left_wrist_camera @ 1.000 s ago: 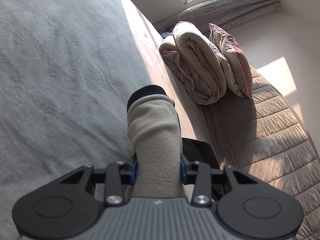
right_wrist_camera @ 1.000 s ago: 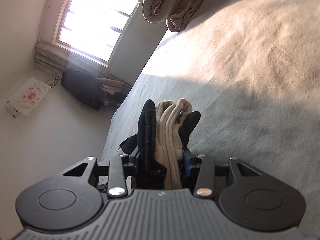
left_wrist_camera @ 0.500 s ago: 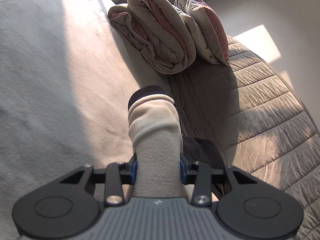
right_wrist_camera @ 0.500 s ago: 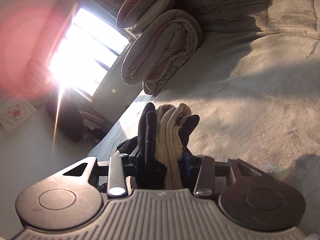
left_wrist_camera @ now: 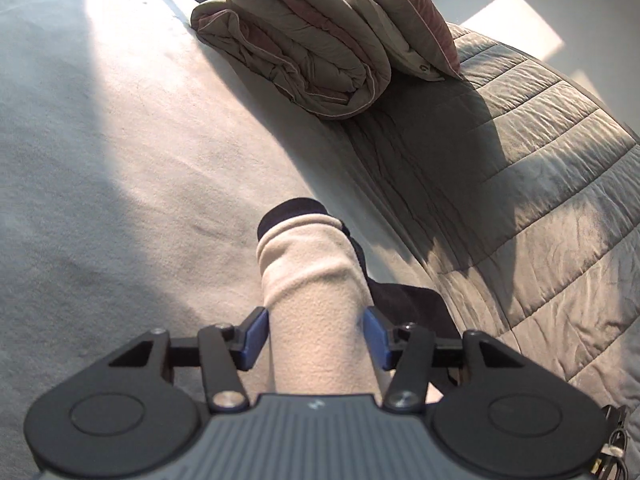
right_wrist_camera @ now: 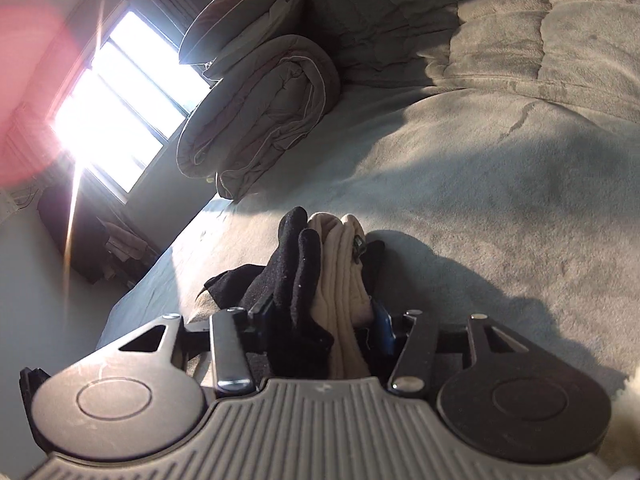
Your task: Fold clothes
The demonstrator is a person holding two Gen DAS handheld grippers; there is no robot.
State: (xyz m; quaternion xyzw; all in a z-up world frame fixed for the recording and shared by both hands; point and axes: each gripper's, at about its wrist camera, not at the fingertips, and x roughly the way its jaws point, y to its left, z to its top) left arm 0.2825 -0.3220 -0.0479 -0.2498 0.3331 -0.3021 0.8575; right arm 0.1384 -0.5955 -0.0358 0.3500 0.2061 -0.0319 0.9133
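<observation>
Left tool (left_wrist_camera: 316, 334) & right tool (right_wrist_camera: 326, 320) both clamped on beige/black garment (left_wrist_camera: 316, 300), frame centre, over bed (left_wrist_camera: 100, 160).

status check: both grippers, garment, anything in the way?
Left gripper shut on beige-and-black garment. Right gripper shut on its bunched folds. Garment held over the bed. Rolled duvet ahead, clear.

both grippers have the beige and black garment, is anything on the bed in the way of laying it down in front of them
Nothing visible is. The left gripper and right gripper are both shut on the garment, and the bed ahead is bare. The rolled duvet and pillow lie farther off by the headboard.
</observation>
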